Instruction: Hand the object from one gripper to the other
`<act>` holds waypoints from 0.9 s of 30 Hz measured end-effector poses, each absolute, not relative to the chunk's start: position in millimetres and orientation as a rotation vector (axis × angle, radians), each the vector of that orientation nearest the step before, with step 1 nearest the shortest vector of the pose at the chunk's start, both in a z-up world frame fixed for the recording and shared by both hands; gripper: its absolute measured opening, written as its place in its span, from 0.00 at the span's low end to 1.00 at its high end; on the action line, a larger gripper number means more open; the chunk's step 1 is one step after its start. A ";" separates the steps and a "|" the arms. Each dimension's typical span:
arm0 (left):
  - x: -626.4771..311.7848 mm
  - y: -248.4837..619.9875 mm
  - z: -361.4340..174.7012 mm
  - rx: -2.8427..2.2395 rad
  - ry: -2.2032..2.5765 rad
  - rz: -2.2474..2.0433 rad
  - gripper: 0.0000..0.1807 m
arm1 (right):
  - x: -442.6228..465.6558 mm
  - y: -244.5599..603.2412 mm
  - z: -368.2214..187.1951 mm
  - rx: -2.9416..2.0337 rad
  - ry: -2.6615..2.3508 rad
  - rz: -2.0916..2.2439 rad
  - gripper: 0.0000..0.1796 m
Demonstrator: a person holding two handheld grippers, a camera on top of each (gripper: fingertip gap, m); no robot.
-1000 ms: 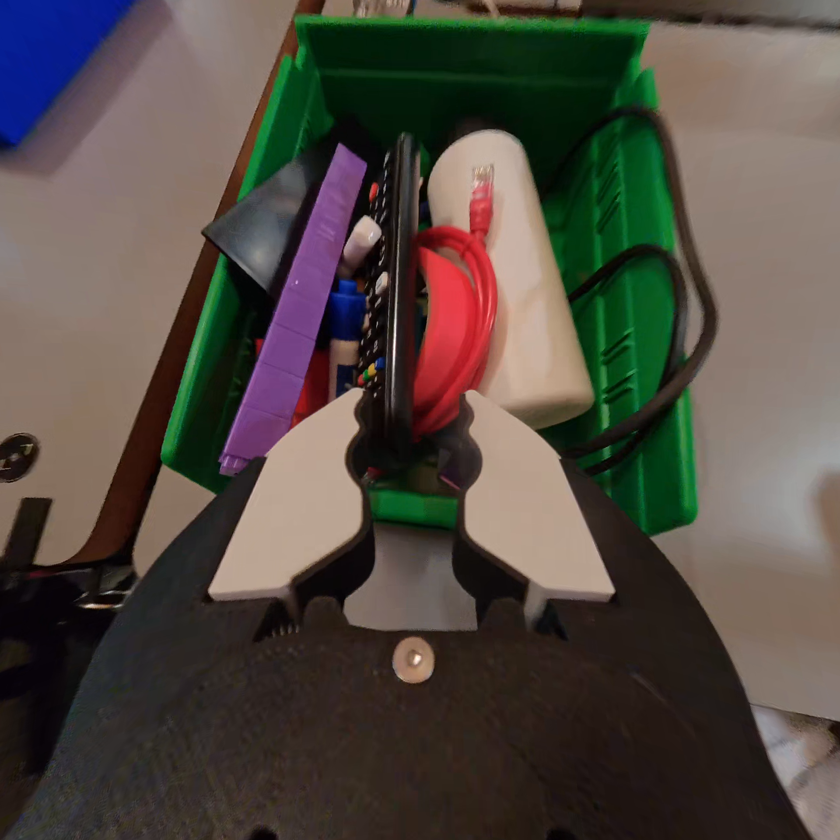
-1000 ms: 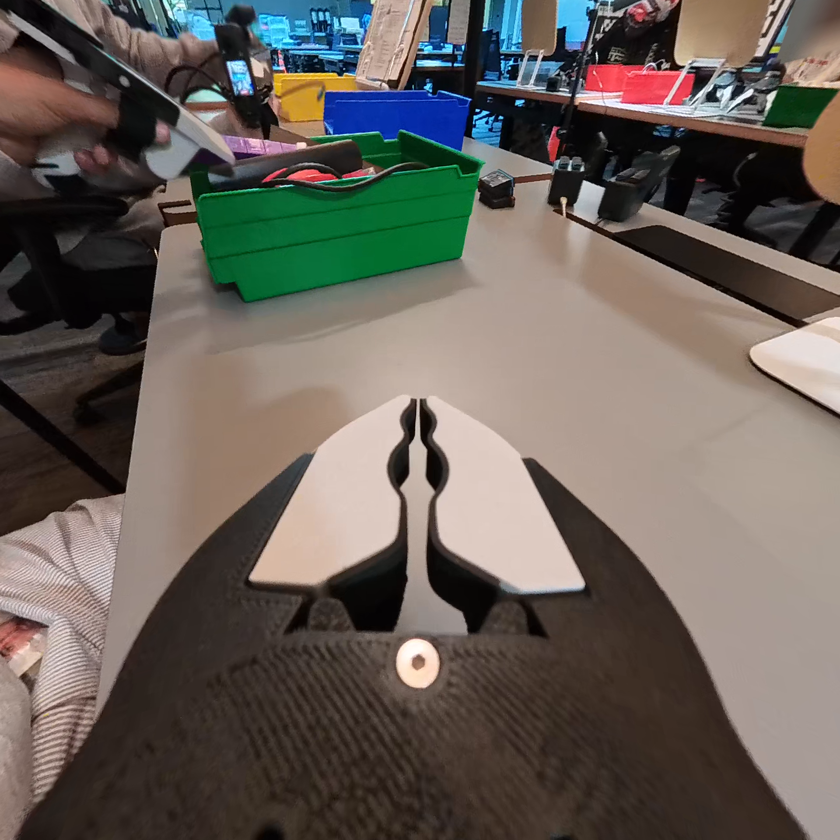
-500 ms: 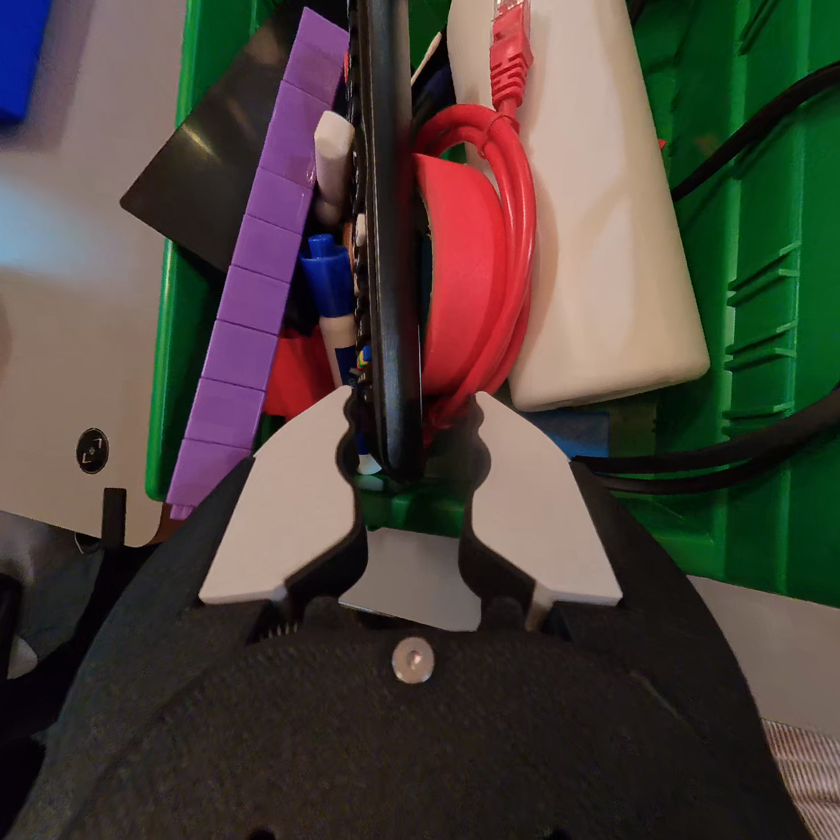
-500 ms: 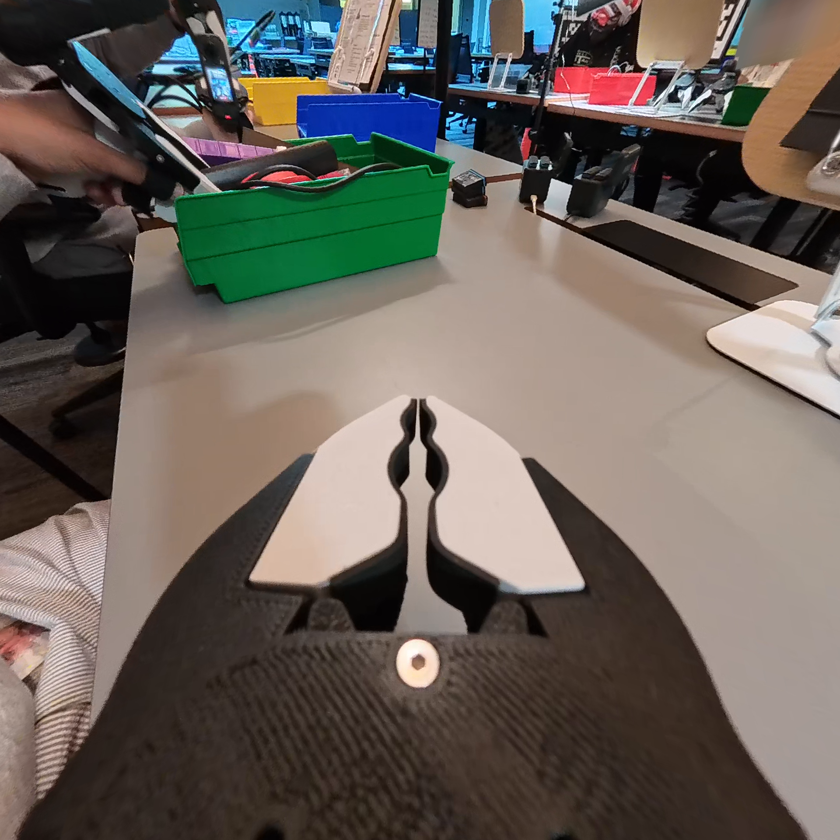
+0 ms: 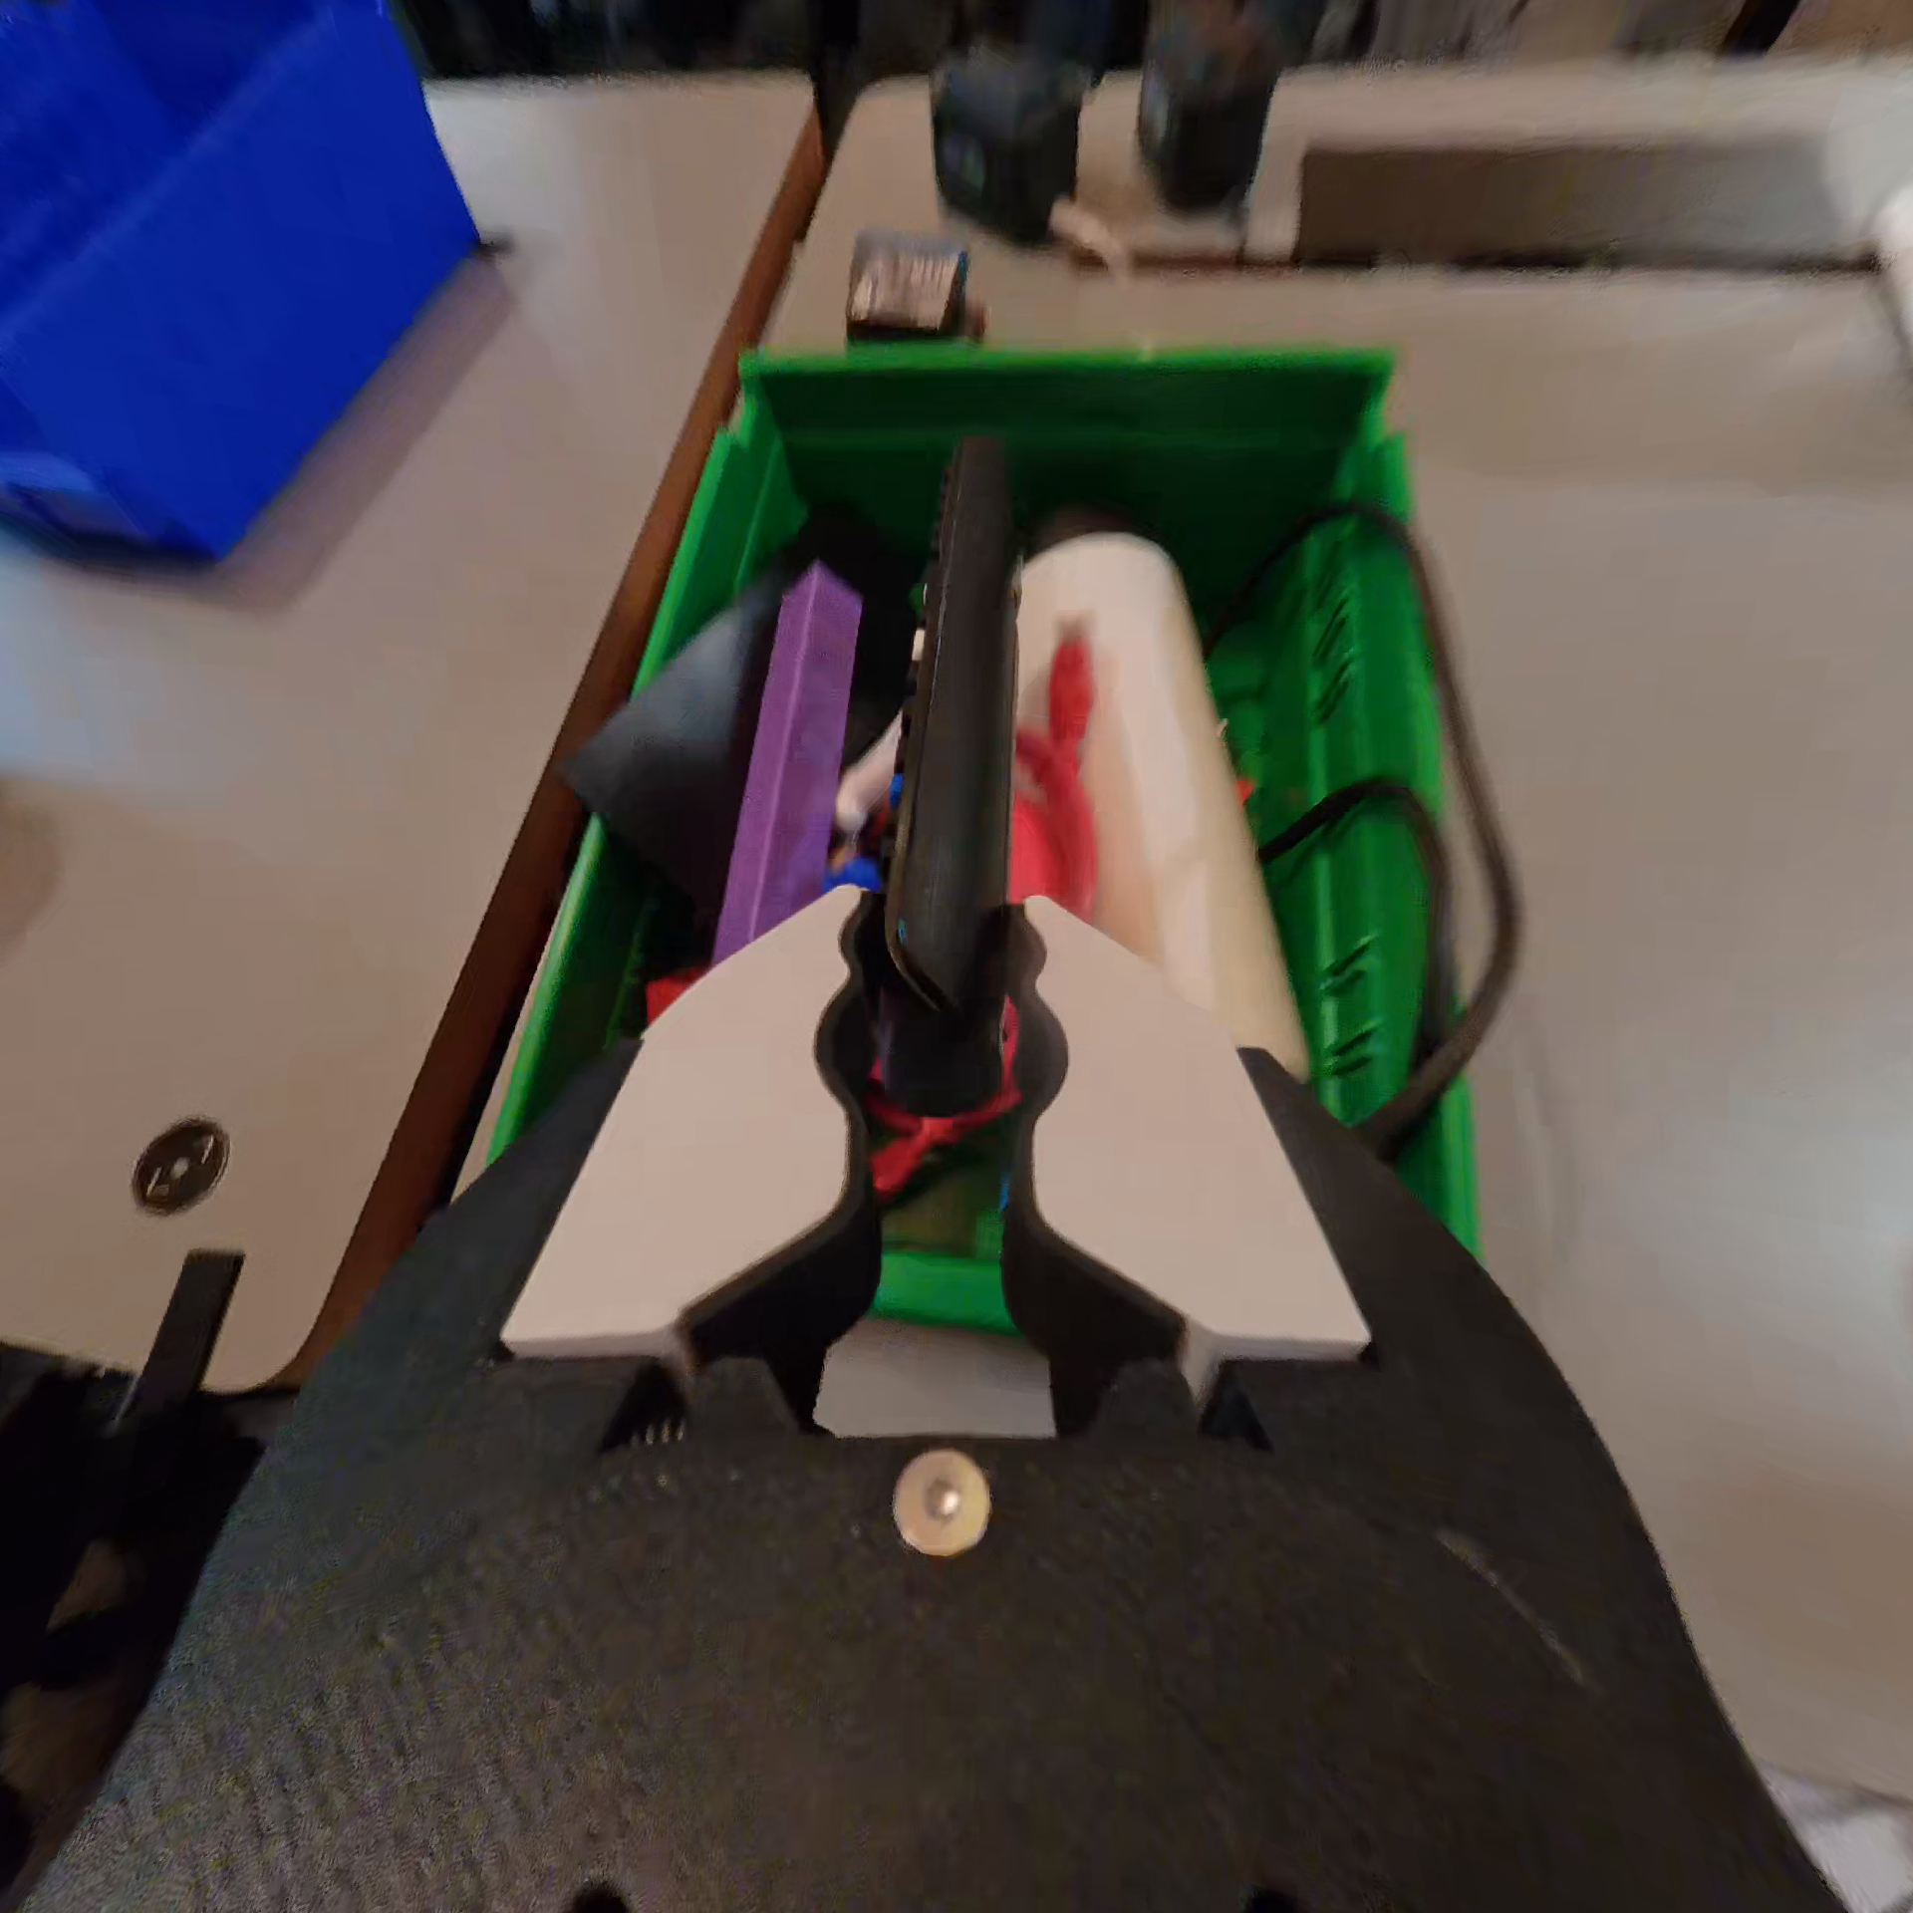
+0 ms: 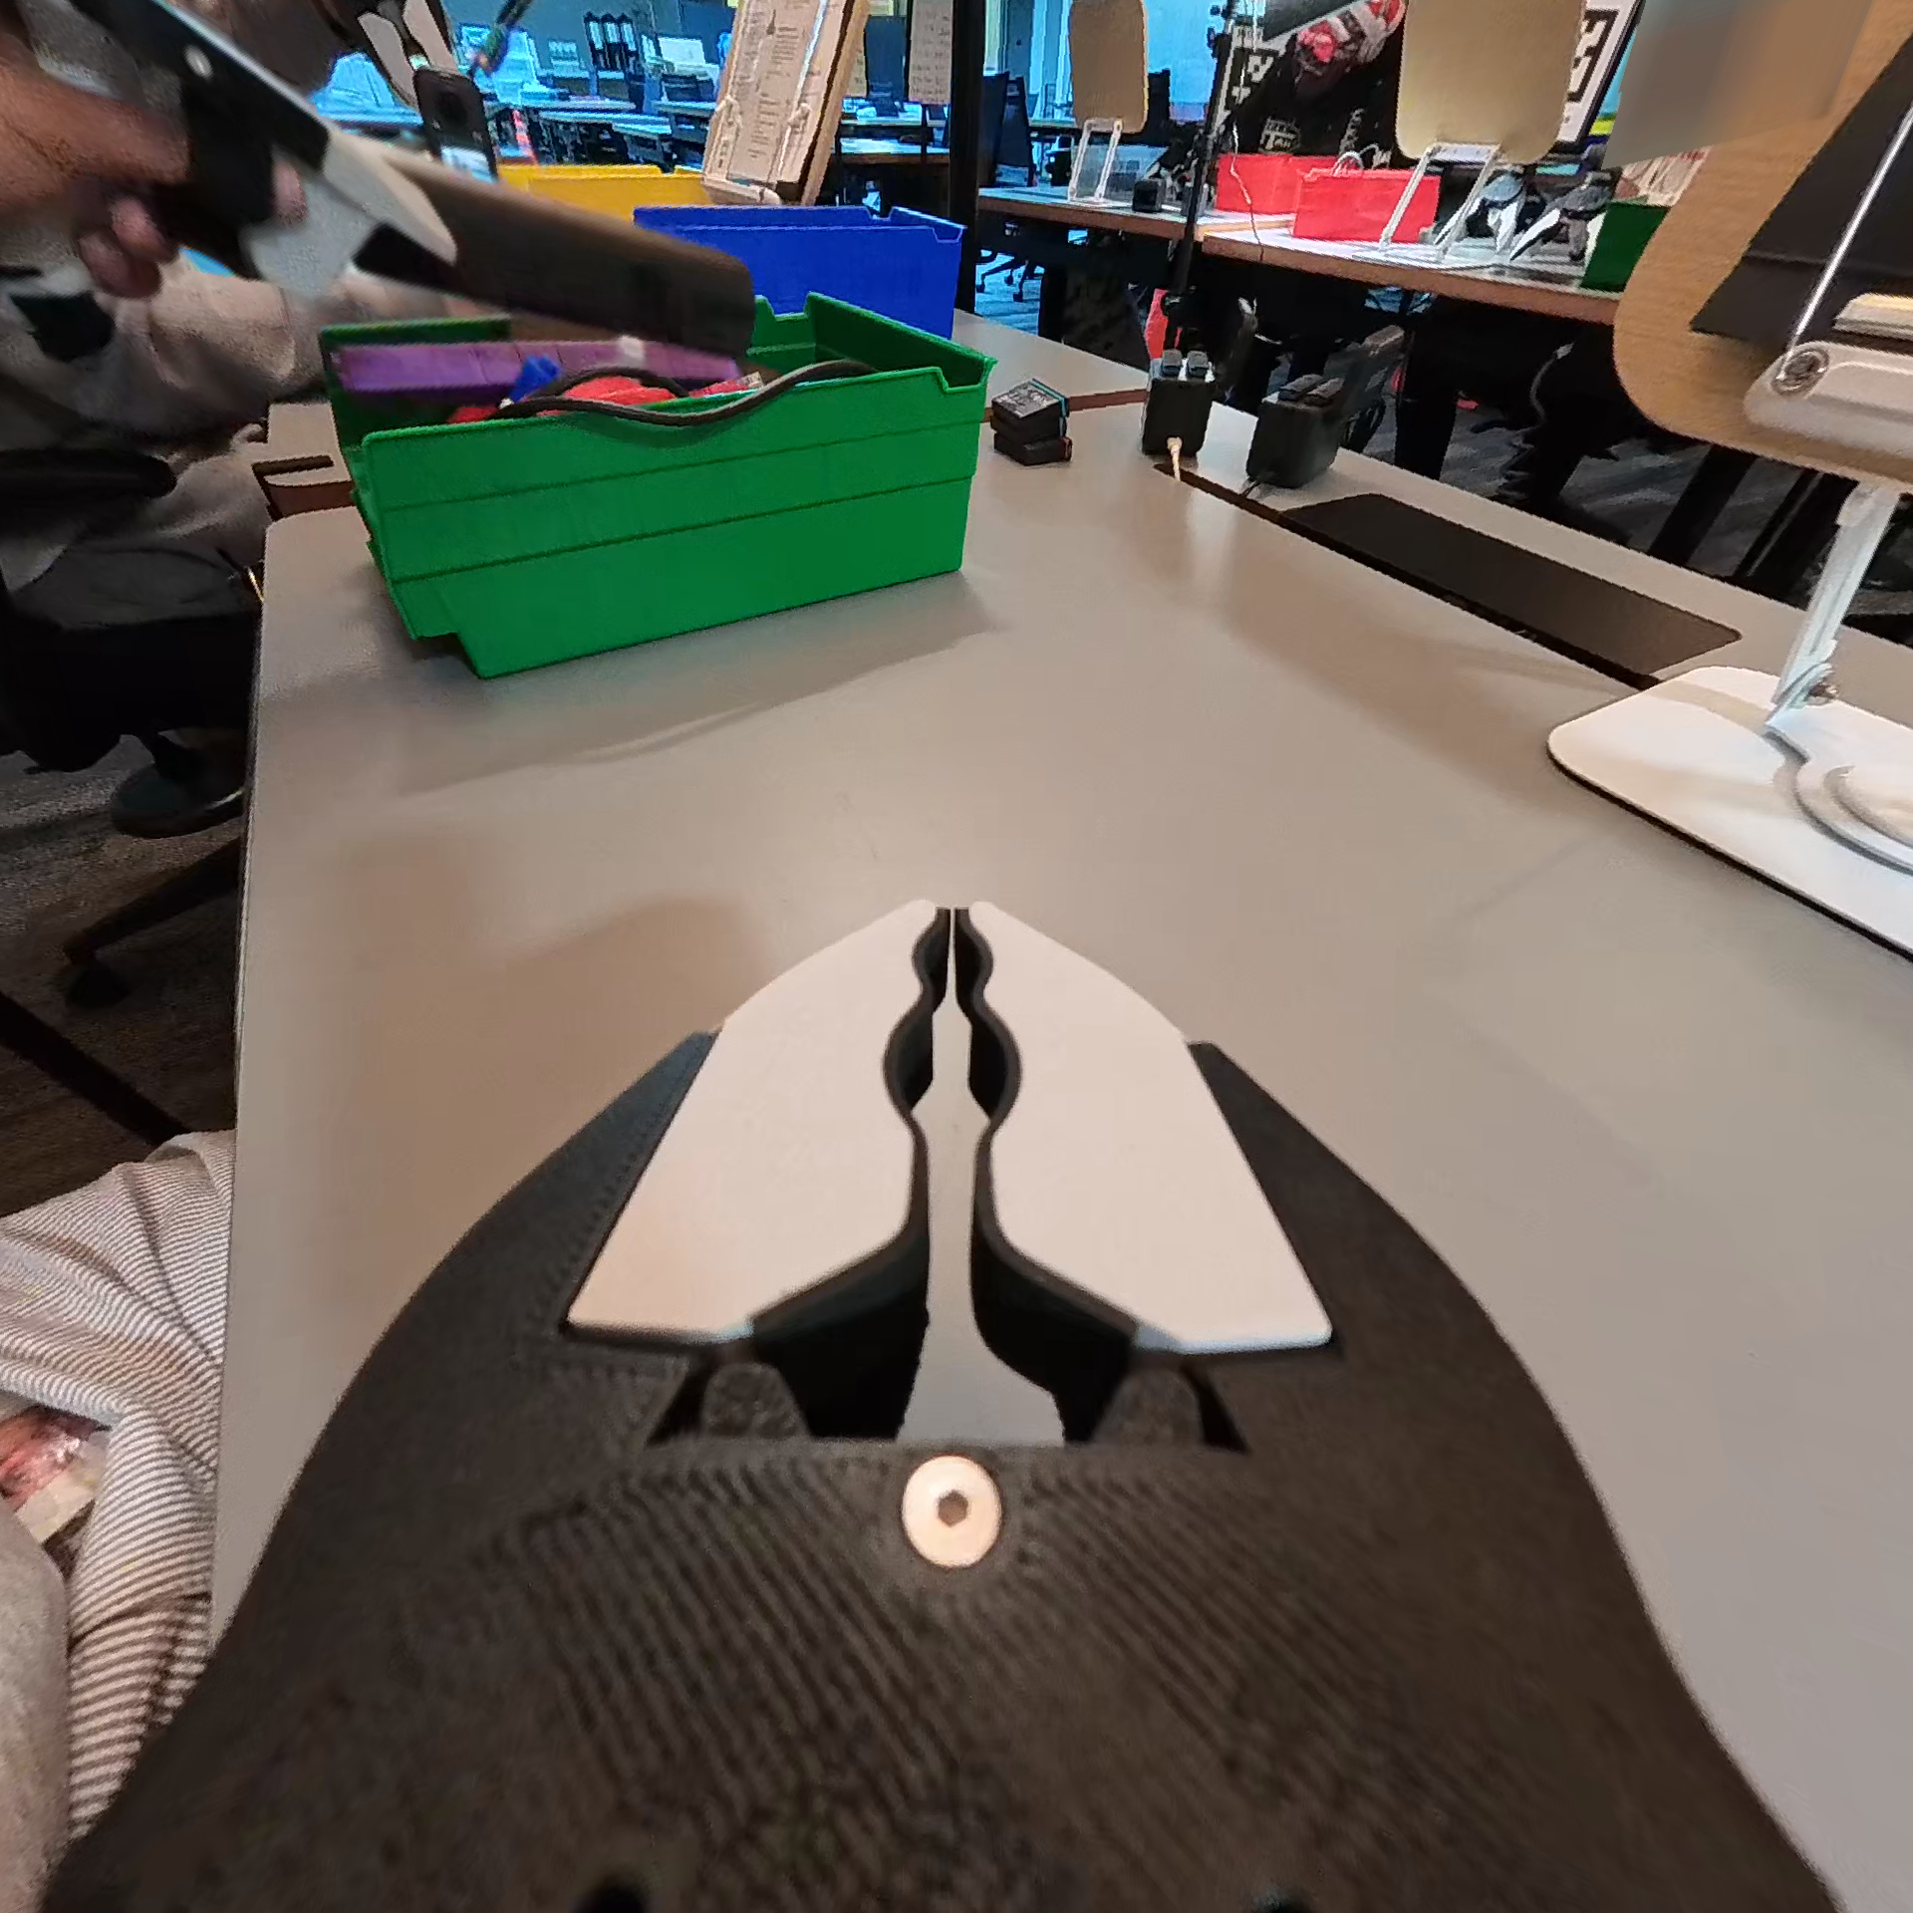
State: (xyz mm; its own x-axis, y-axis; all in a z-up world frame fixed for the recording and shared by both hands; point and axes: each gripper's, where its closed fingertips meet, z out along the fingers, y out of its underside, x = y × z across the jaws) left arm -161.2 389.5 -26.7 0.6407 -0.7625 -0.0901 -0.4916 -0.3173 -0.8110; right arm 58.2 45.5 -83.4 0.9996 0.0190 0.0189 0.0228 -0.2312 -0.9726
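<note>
My left gripper (image 5: 940, 921) is shut on the near end of a black remote control (image 5: 958, 725) and holds it edge-up above the green bin (image 5: 1066, 399). In the right wrist view the left gripper (image 6: 414, 223) shows at the upper left with the remote (image 6: 580, 274) sticking out level over the bin (image 6: 673, 538), clear of the contents. My right gripper (image 6: 950, 916) is shut and empty, low over the grey table (image 6: 1190, 776), well short of the bin.
The bin holds a purple block strip (image 5: 792, 745), a red cable coil (image 5: 1056, 807), a white bottle (image 5: 1149, 745), a black cord (image 5: 1480, 828) and markers. A blue bin (image 5: 197, 280) stands at the left. Chargers (image 6: 1180, 404) and a white stand base (image 6: 1718, 787) are at the right. Spacing between my two grippers at the tips: around 40 centimeters.
My left gripper closed on the remote and lifted it up out of the green bin, pulling back. The right gripper stayed shut, turning slightly.
</note>
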 end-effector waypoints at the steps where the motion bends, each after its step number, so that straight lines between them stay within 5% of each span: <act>1: -155.9 385.1 -14.3 -1.939 0.964 -0.436 0.13 | 58.0 45.5 -83.4 -1.804 -0.030 -0.003 0.01; 13: -48.3 240.6 78.9 -1.488 1.023 -1.511 0.13 | 54.3 43.0 -72.3 -1.738 0.004 0.092 0.01; 20: 27.6 103.7 45.0 -1.375 1.275 -2.009 0.13 | 60.4 23.8 -30.6 -1.460 0.135 0.376 0.08; 27: 64.8 1.0 -11.9 -1.426 1.429 -2.303 0.12 | 126.7 -39.5 11.1 -1.066 0.397 0.471 0.28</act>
State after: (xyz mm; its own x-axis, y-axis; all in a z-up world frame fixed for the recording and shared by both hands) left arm 64.8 1.0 -11.9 -0.5640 -0.4928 0.6626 -0.3749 -0.5622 -0.7372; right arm 126.7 -39.5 11.1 0.8330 0.1744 -0.5251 -0.5469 0.4028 -0.7339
